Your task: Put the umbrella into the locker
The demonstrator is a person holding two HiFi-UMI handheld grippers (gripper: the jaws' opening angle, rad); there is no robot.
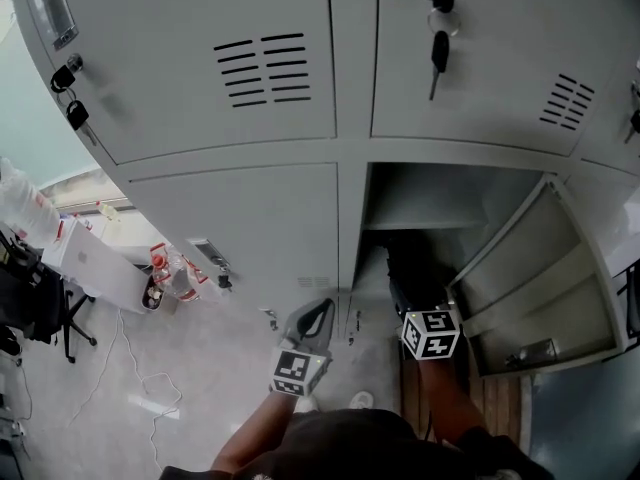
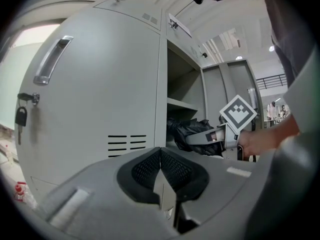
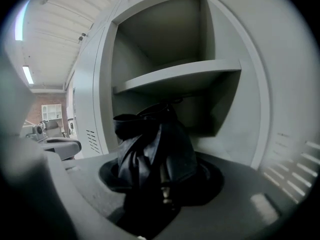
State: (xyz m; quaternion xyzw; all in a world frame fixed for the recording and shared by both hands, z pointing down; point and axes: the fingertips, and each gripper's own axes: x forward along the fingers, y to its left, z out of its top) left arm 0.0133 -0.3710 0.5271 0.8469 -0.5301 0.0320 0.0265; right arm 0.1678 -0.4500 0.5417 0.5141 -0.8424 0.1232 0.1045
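Black umbrella (image 3: 150, 151) in right tongs (image 3: 161, 183) at locker (image 3: 235, 119)

Umbrella (image 3: 150, 154) in locker (image 3: 232, 124), under shelf (image 3: 185, 76)

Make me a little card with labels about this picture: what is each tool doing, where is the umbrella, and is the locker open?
right tool: shut on the umbrella
umbrella: black, folded, at the mouth of the open locker, below its shelf
left tool: shut, holding nothing
open locker: bottom row, its door swung out to the right
key: hanging from the lock of the locker above
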